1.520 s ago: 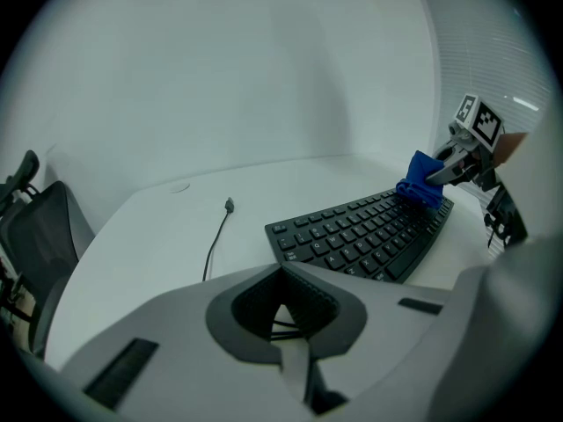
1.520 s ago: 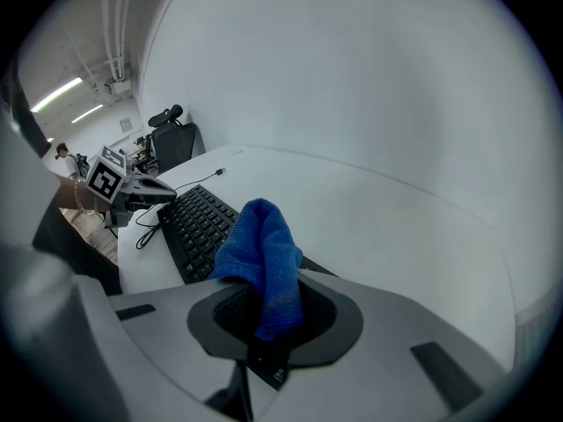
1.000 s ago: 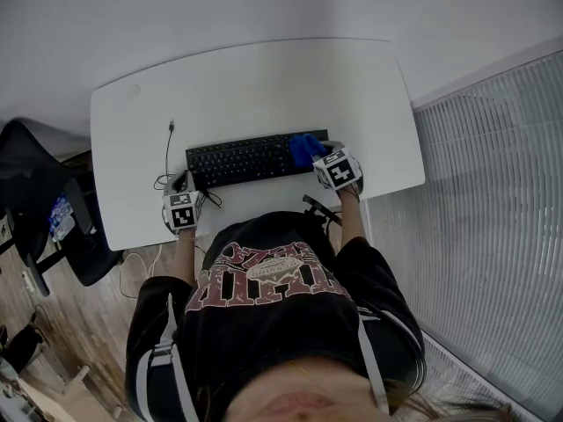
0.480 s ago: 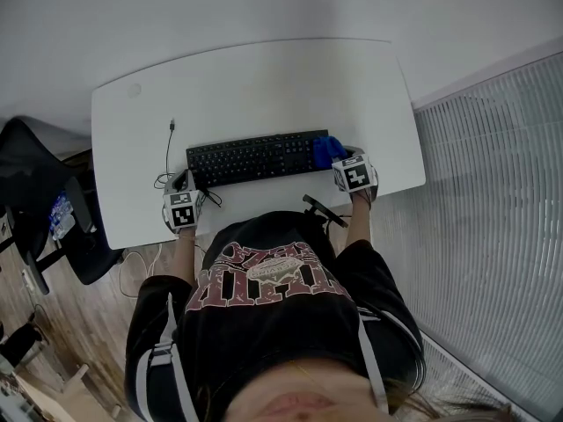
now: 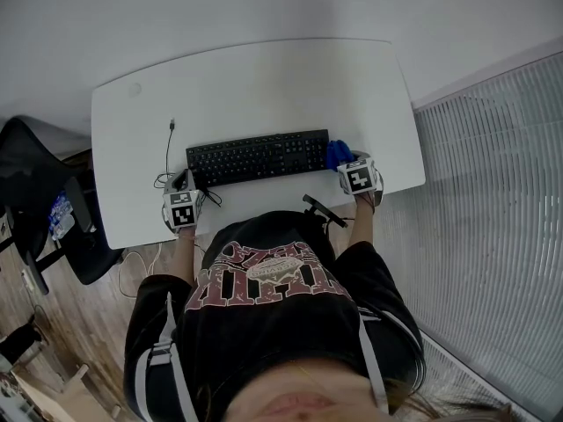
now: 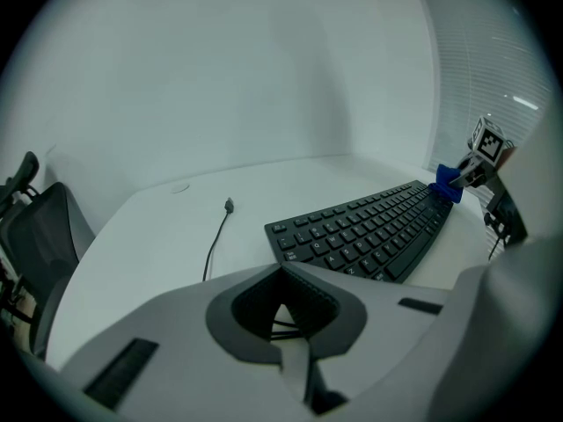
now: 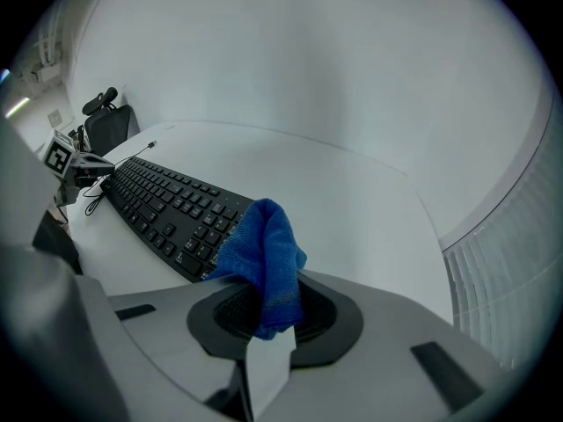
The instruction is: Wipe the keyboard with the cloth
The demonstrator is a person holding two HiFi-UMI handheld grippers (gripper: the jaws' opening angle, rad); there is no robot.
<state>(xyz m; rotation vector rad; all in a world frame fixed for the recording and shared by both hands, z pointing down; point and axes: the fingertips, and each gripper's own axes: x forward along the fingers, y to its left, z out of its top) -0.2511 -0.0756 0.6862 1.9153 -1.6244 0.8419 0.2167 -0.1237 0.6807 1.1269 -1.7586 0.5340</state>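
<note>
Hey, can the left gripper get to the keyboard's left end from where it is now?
Probably yes. The left gripper, jaws shut and empty, sits just short of the keyboard, with only bare desk between them.

The cloth [image 7: 264, 253] in the right gripper [image 7: 266, 323] is bright blue. The keyboard [image 5: 257, 157] between the two grippers is black with white legends, on a white desk [image 5: 246, 86]. Both grippers are grey, each cube [image 5: 358, 178] white with black squares. Ahead of the left gripper [image 6: 283, 319] runs a black cable [image 6: 215, 236]. Behind the grippers, the shirt [image 5: 264, 323] is black with dark red print.
</note>
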